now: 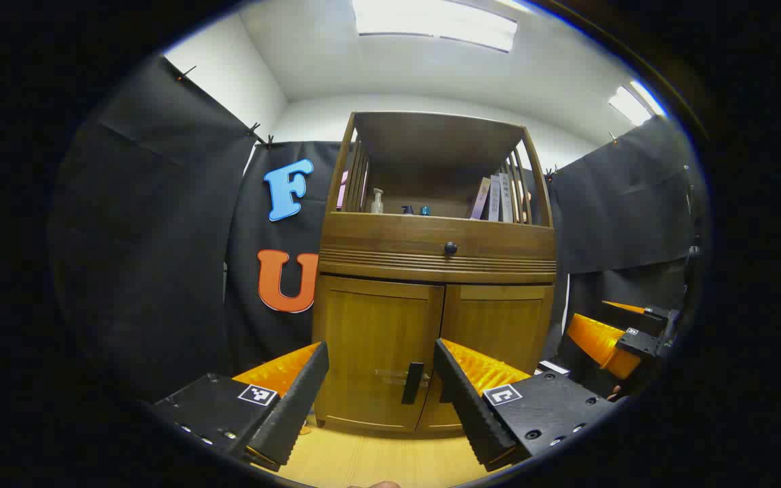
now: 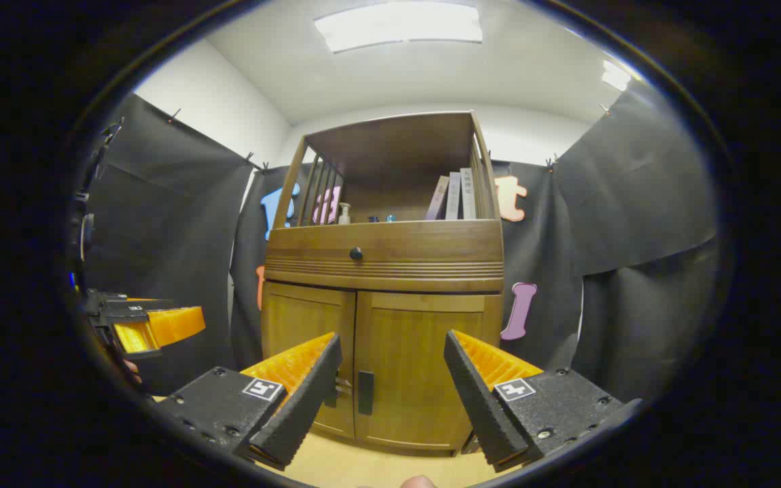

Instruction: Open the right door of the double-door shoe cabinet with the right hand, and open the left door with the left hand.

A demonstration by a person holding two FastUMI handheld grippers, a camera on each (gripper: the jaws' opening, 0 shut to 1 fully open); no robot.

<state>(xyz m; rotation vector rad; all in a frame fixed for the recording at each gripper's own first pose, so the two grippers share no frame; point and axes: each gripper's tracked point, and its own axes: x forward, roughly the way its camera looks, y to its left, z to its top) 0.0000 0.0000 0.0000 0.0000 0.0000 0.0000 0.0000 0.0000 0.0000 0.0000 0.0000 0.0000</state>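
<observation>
Nearest in the right gripper view, the right gripper (image 2: 390,393) has its fingers spread wide with nothing between them. Straight ahead through that gap, and clear of the fingers, is the right door (image 2: 424,366) of the cabinet (image 2: 384,251), which stands on the floor. Its handle (image 2: 365,392) is a short dark bar set upright at the door's inner edge, beside the centre seam, a little left of the gap's middle.

The left gripper (image 1: 380,390) is likewise wide and empty. The left door (image 1: 377,346) lies ahead of it, its handle (image 1: 413,383) also upright at the seam and framed between the fingers.

Both doors look closed. Each gripper seems about equally far from its own handle; I judge that the right must shift slightly left to straddle the bar.
</observation>
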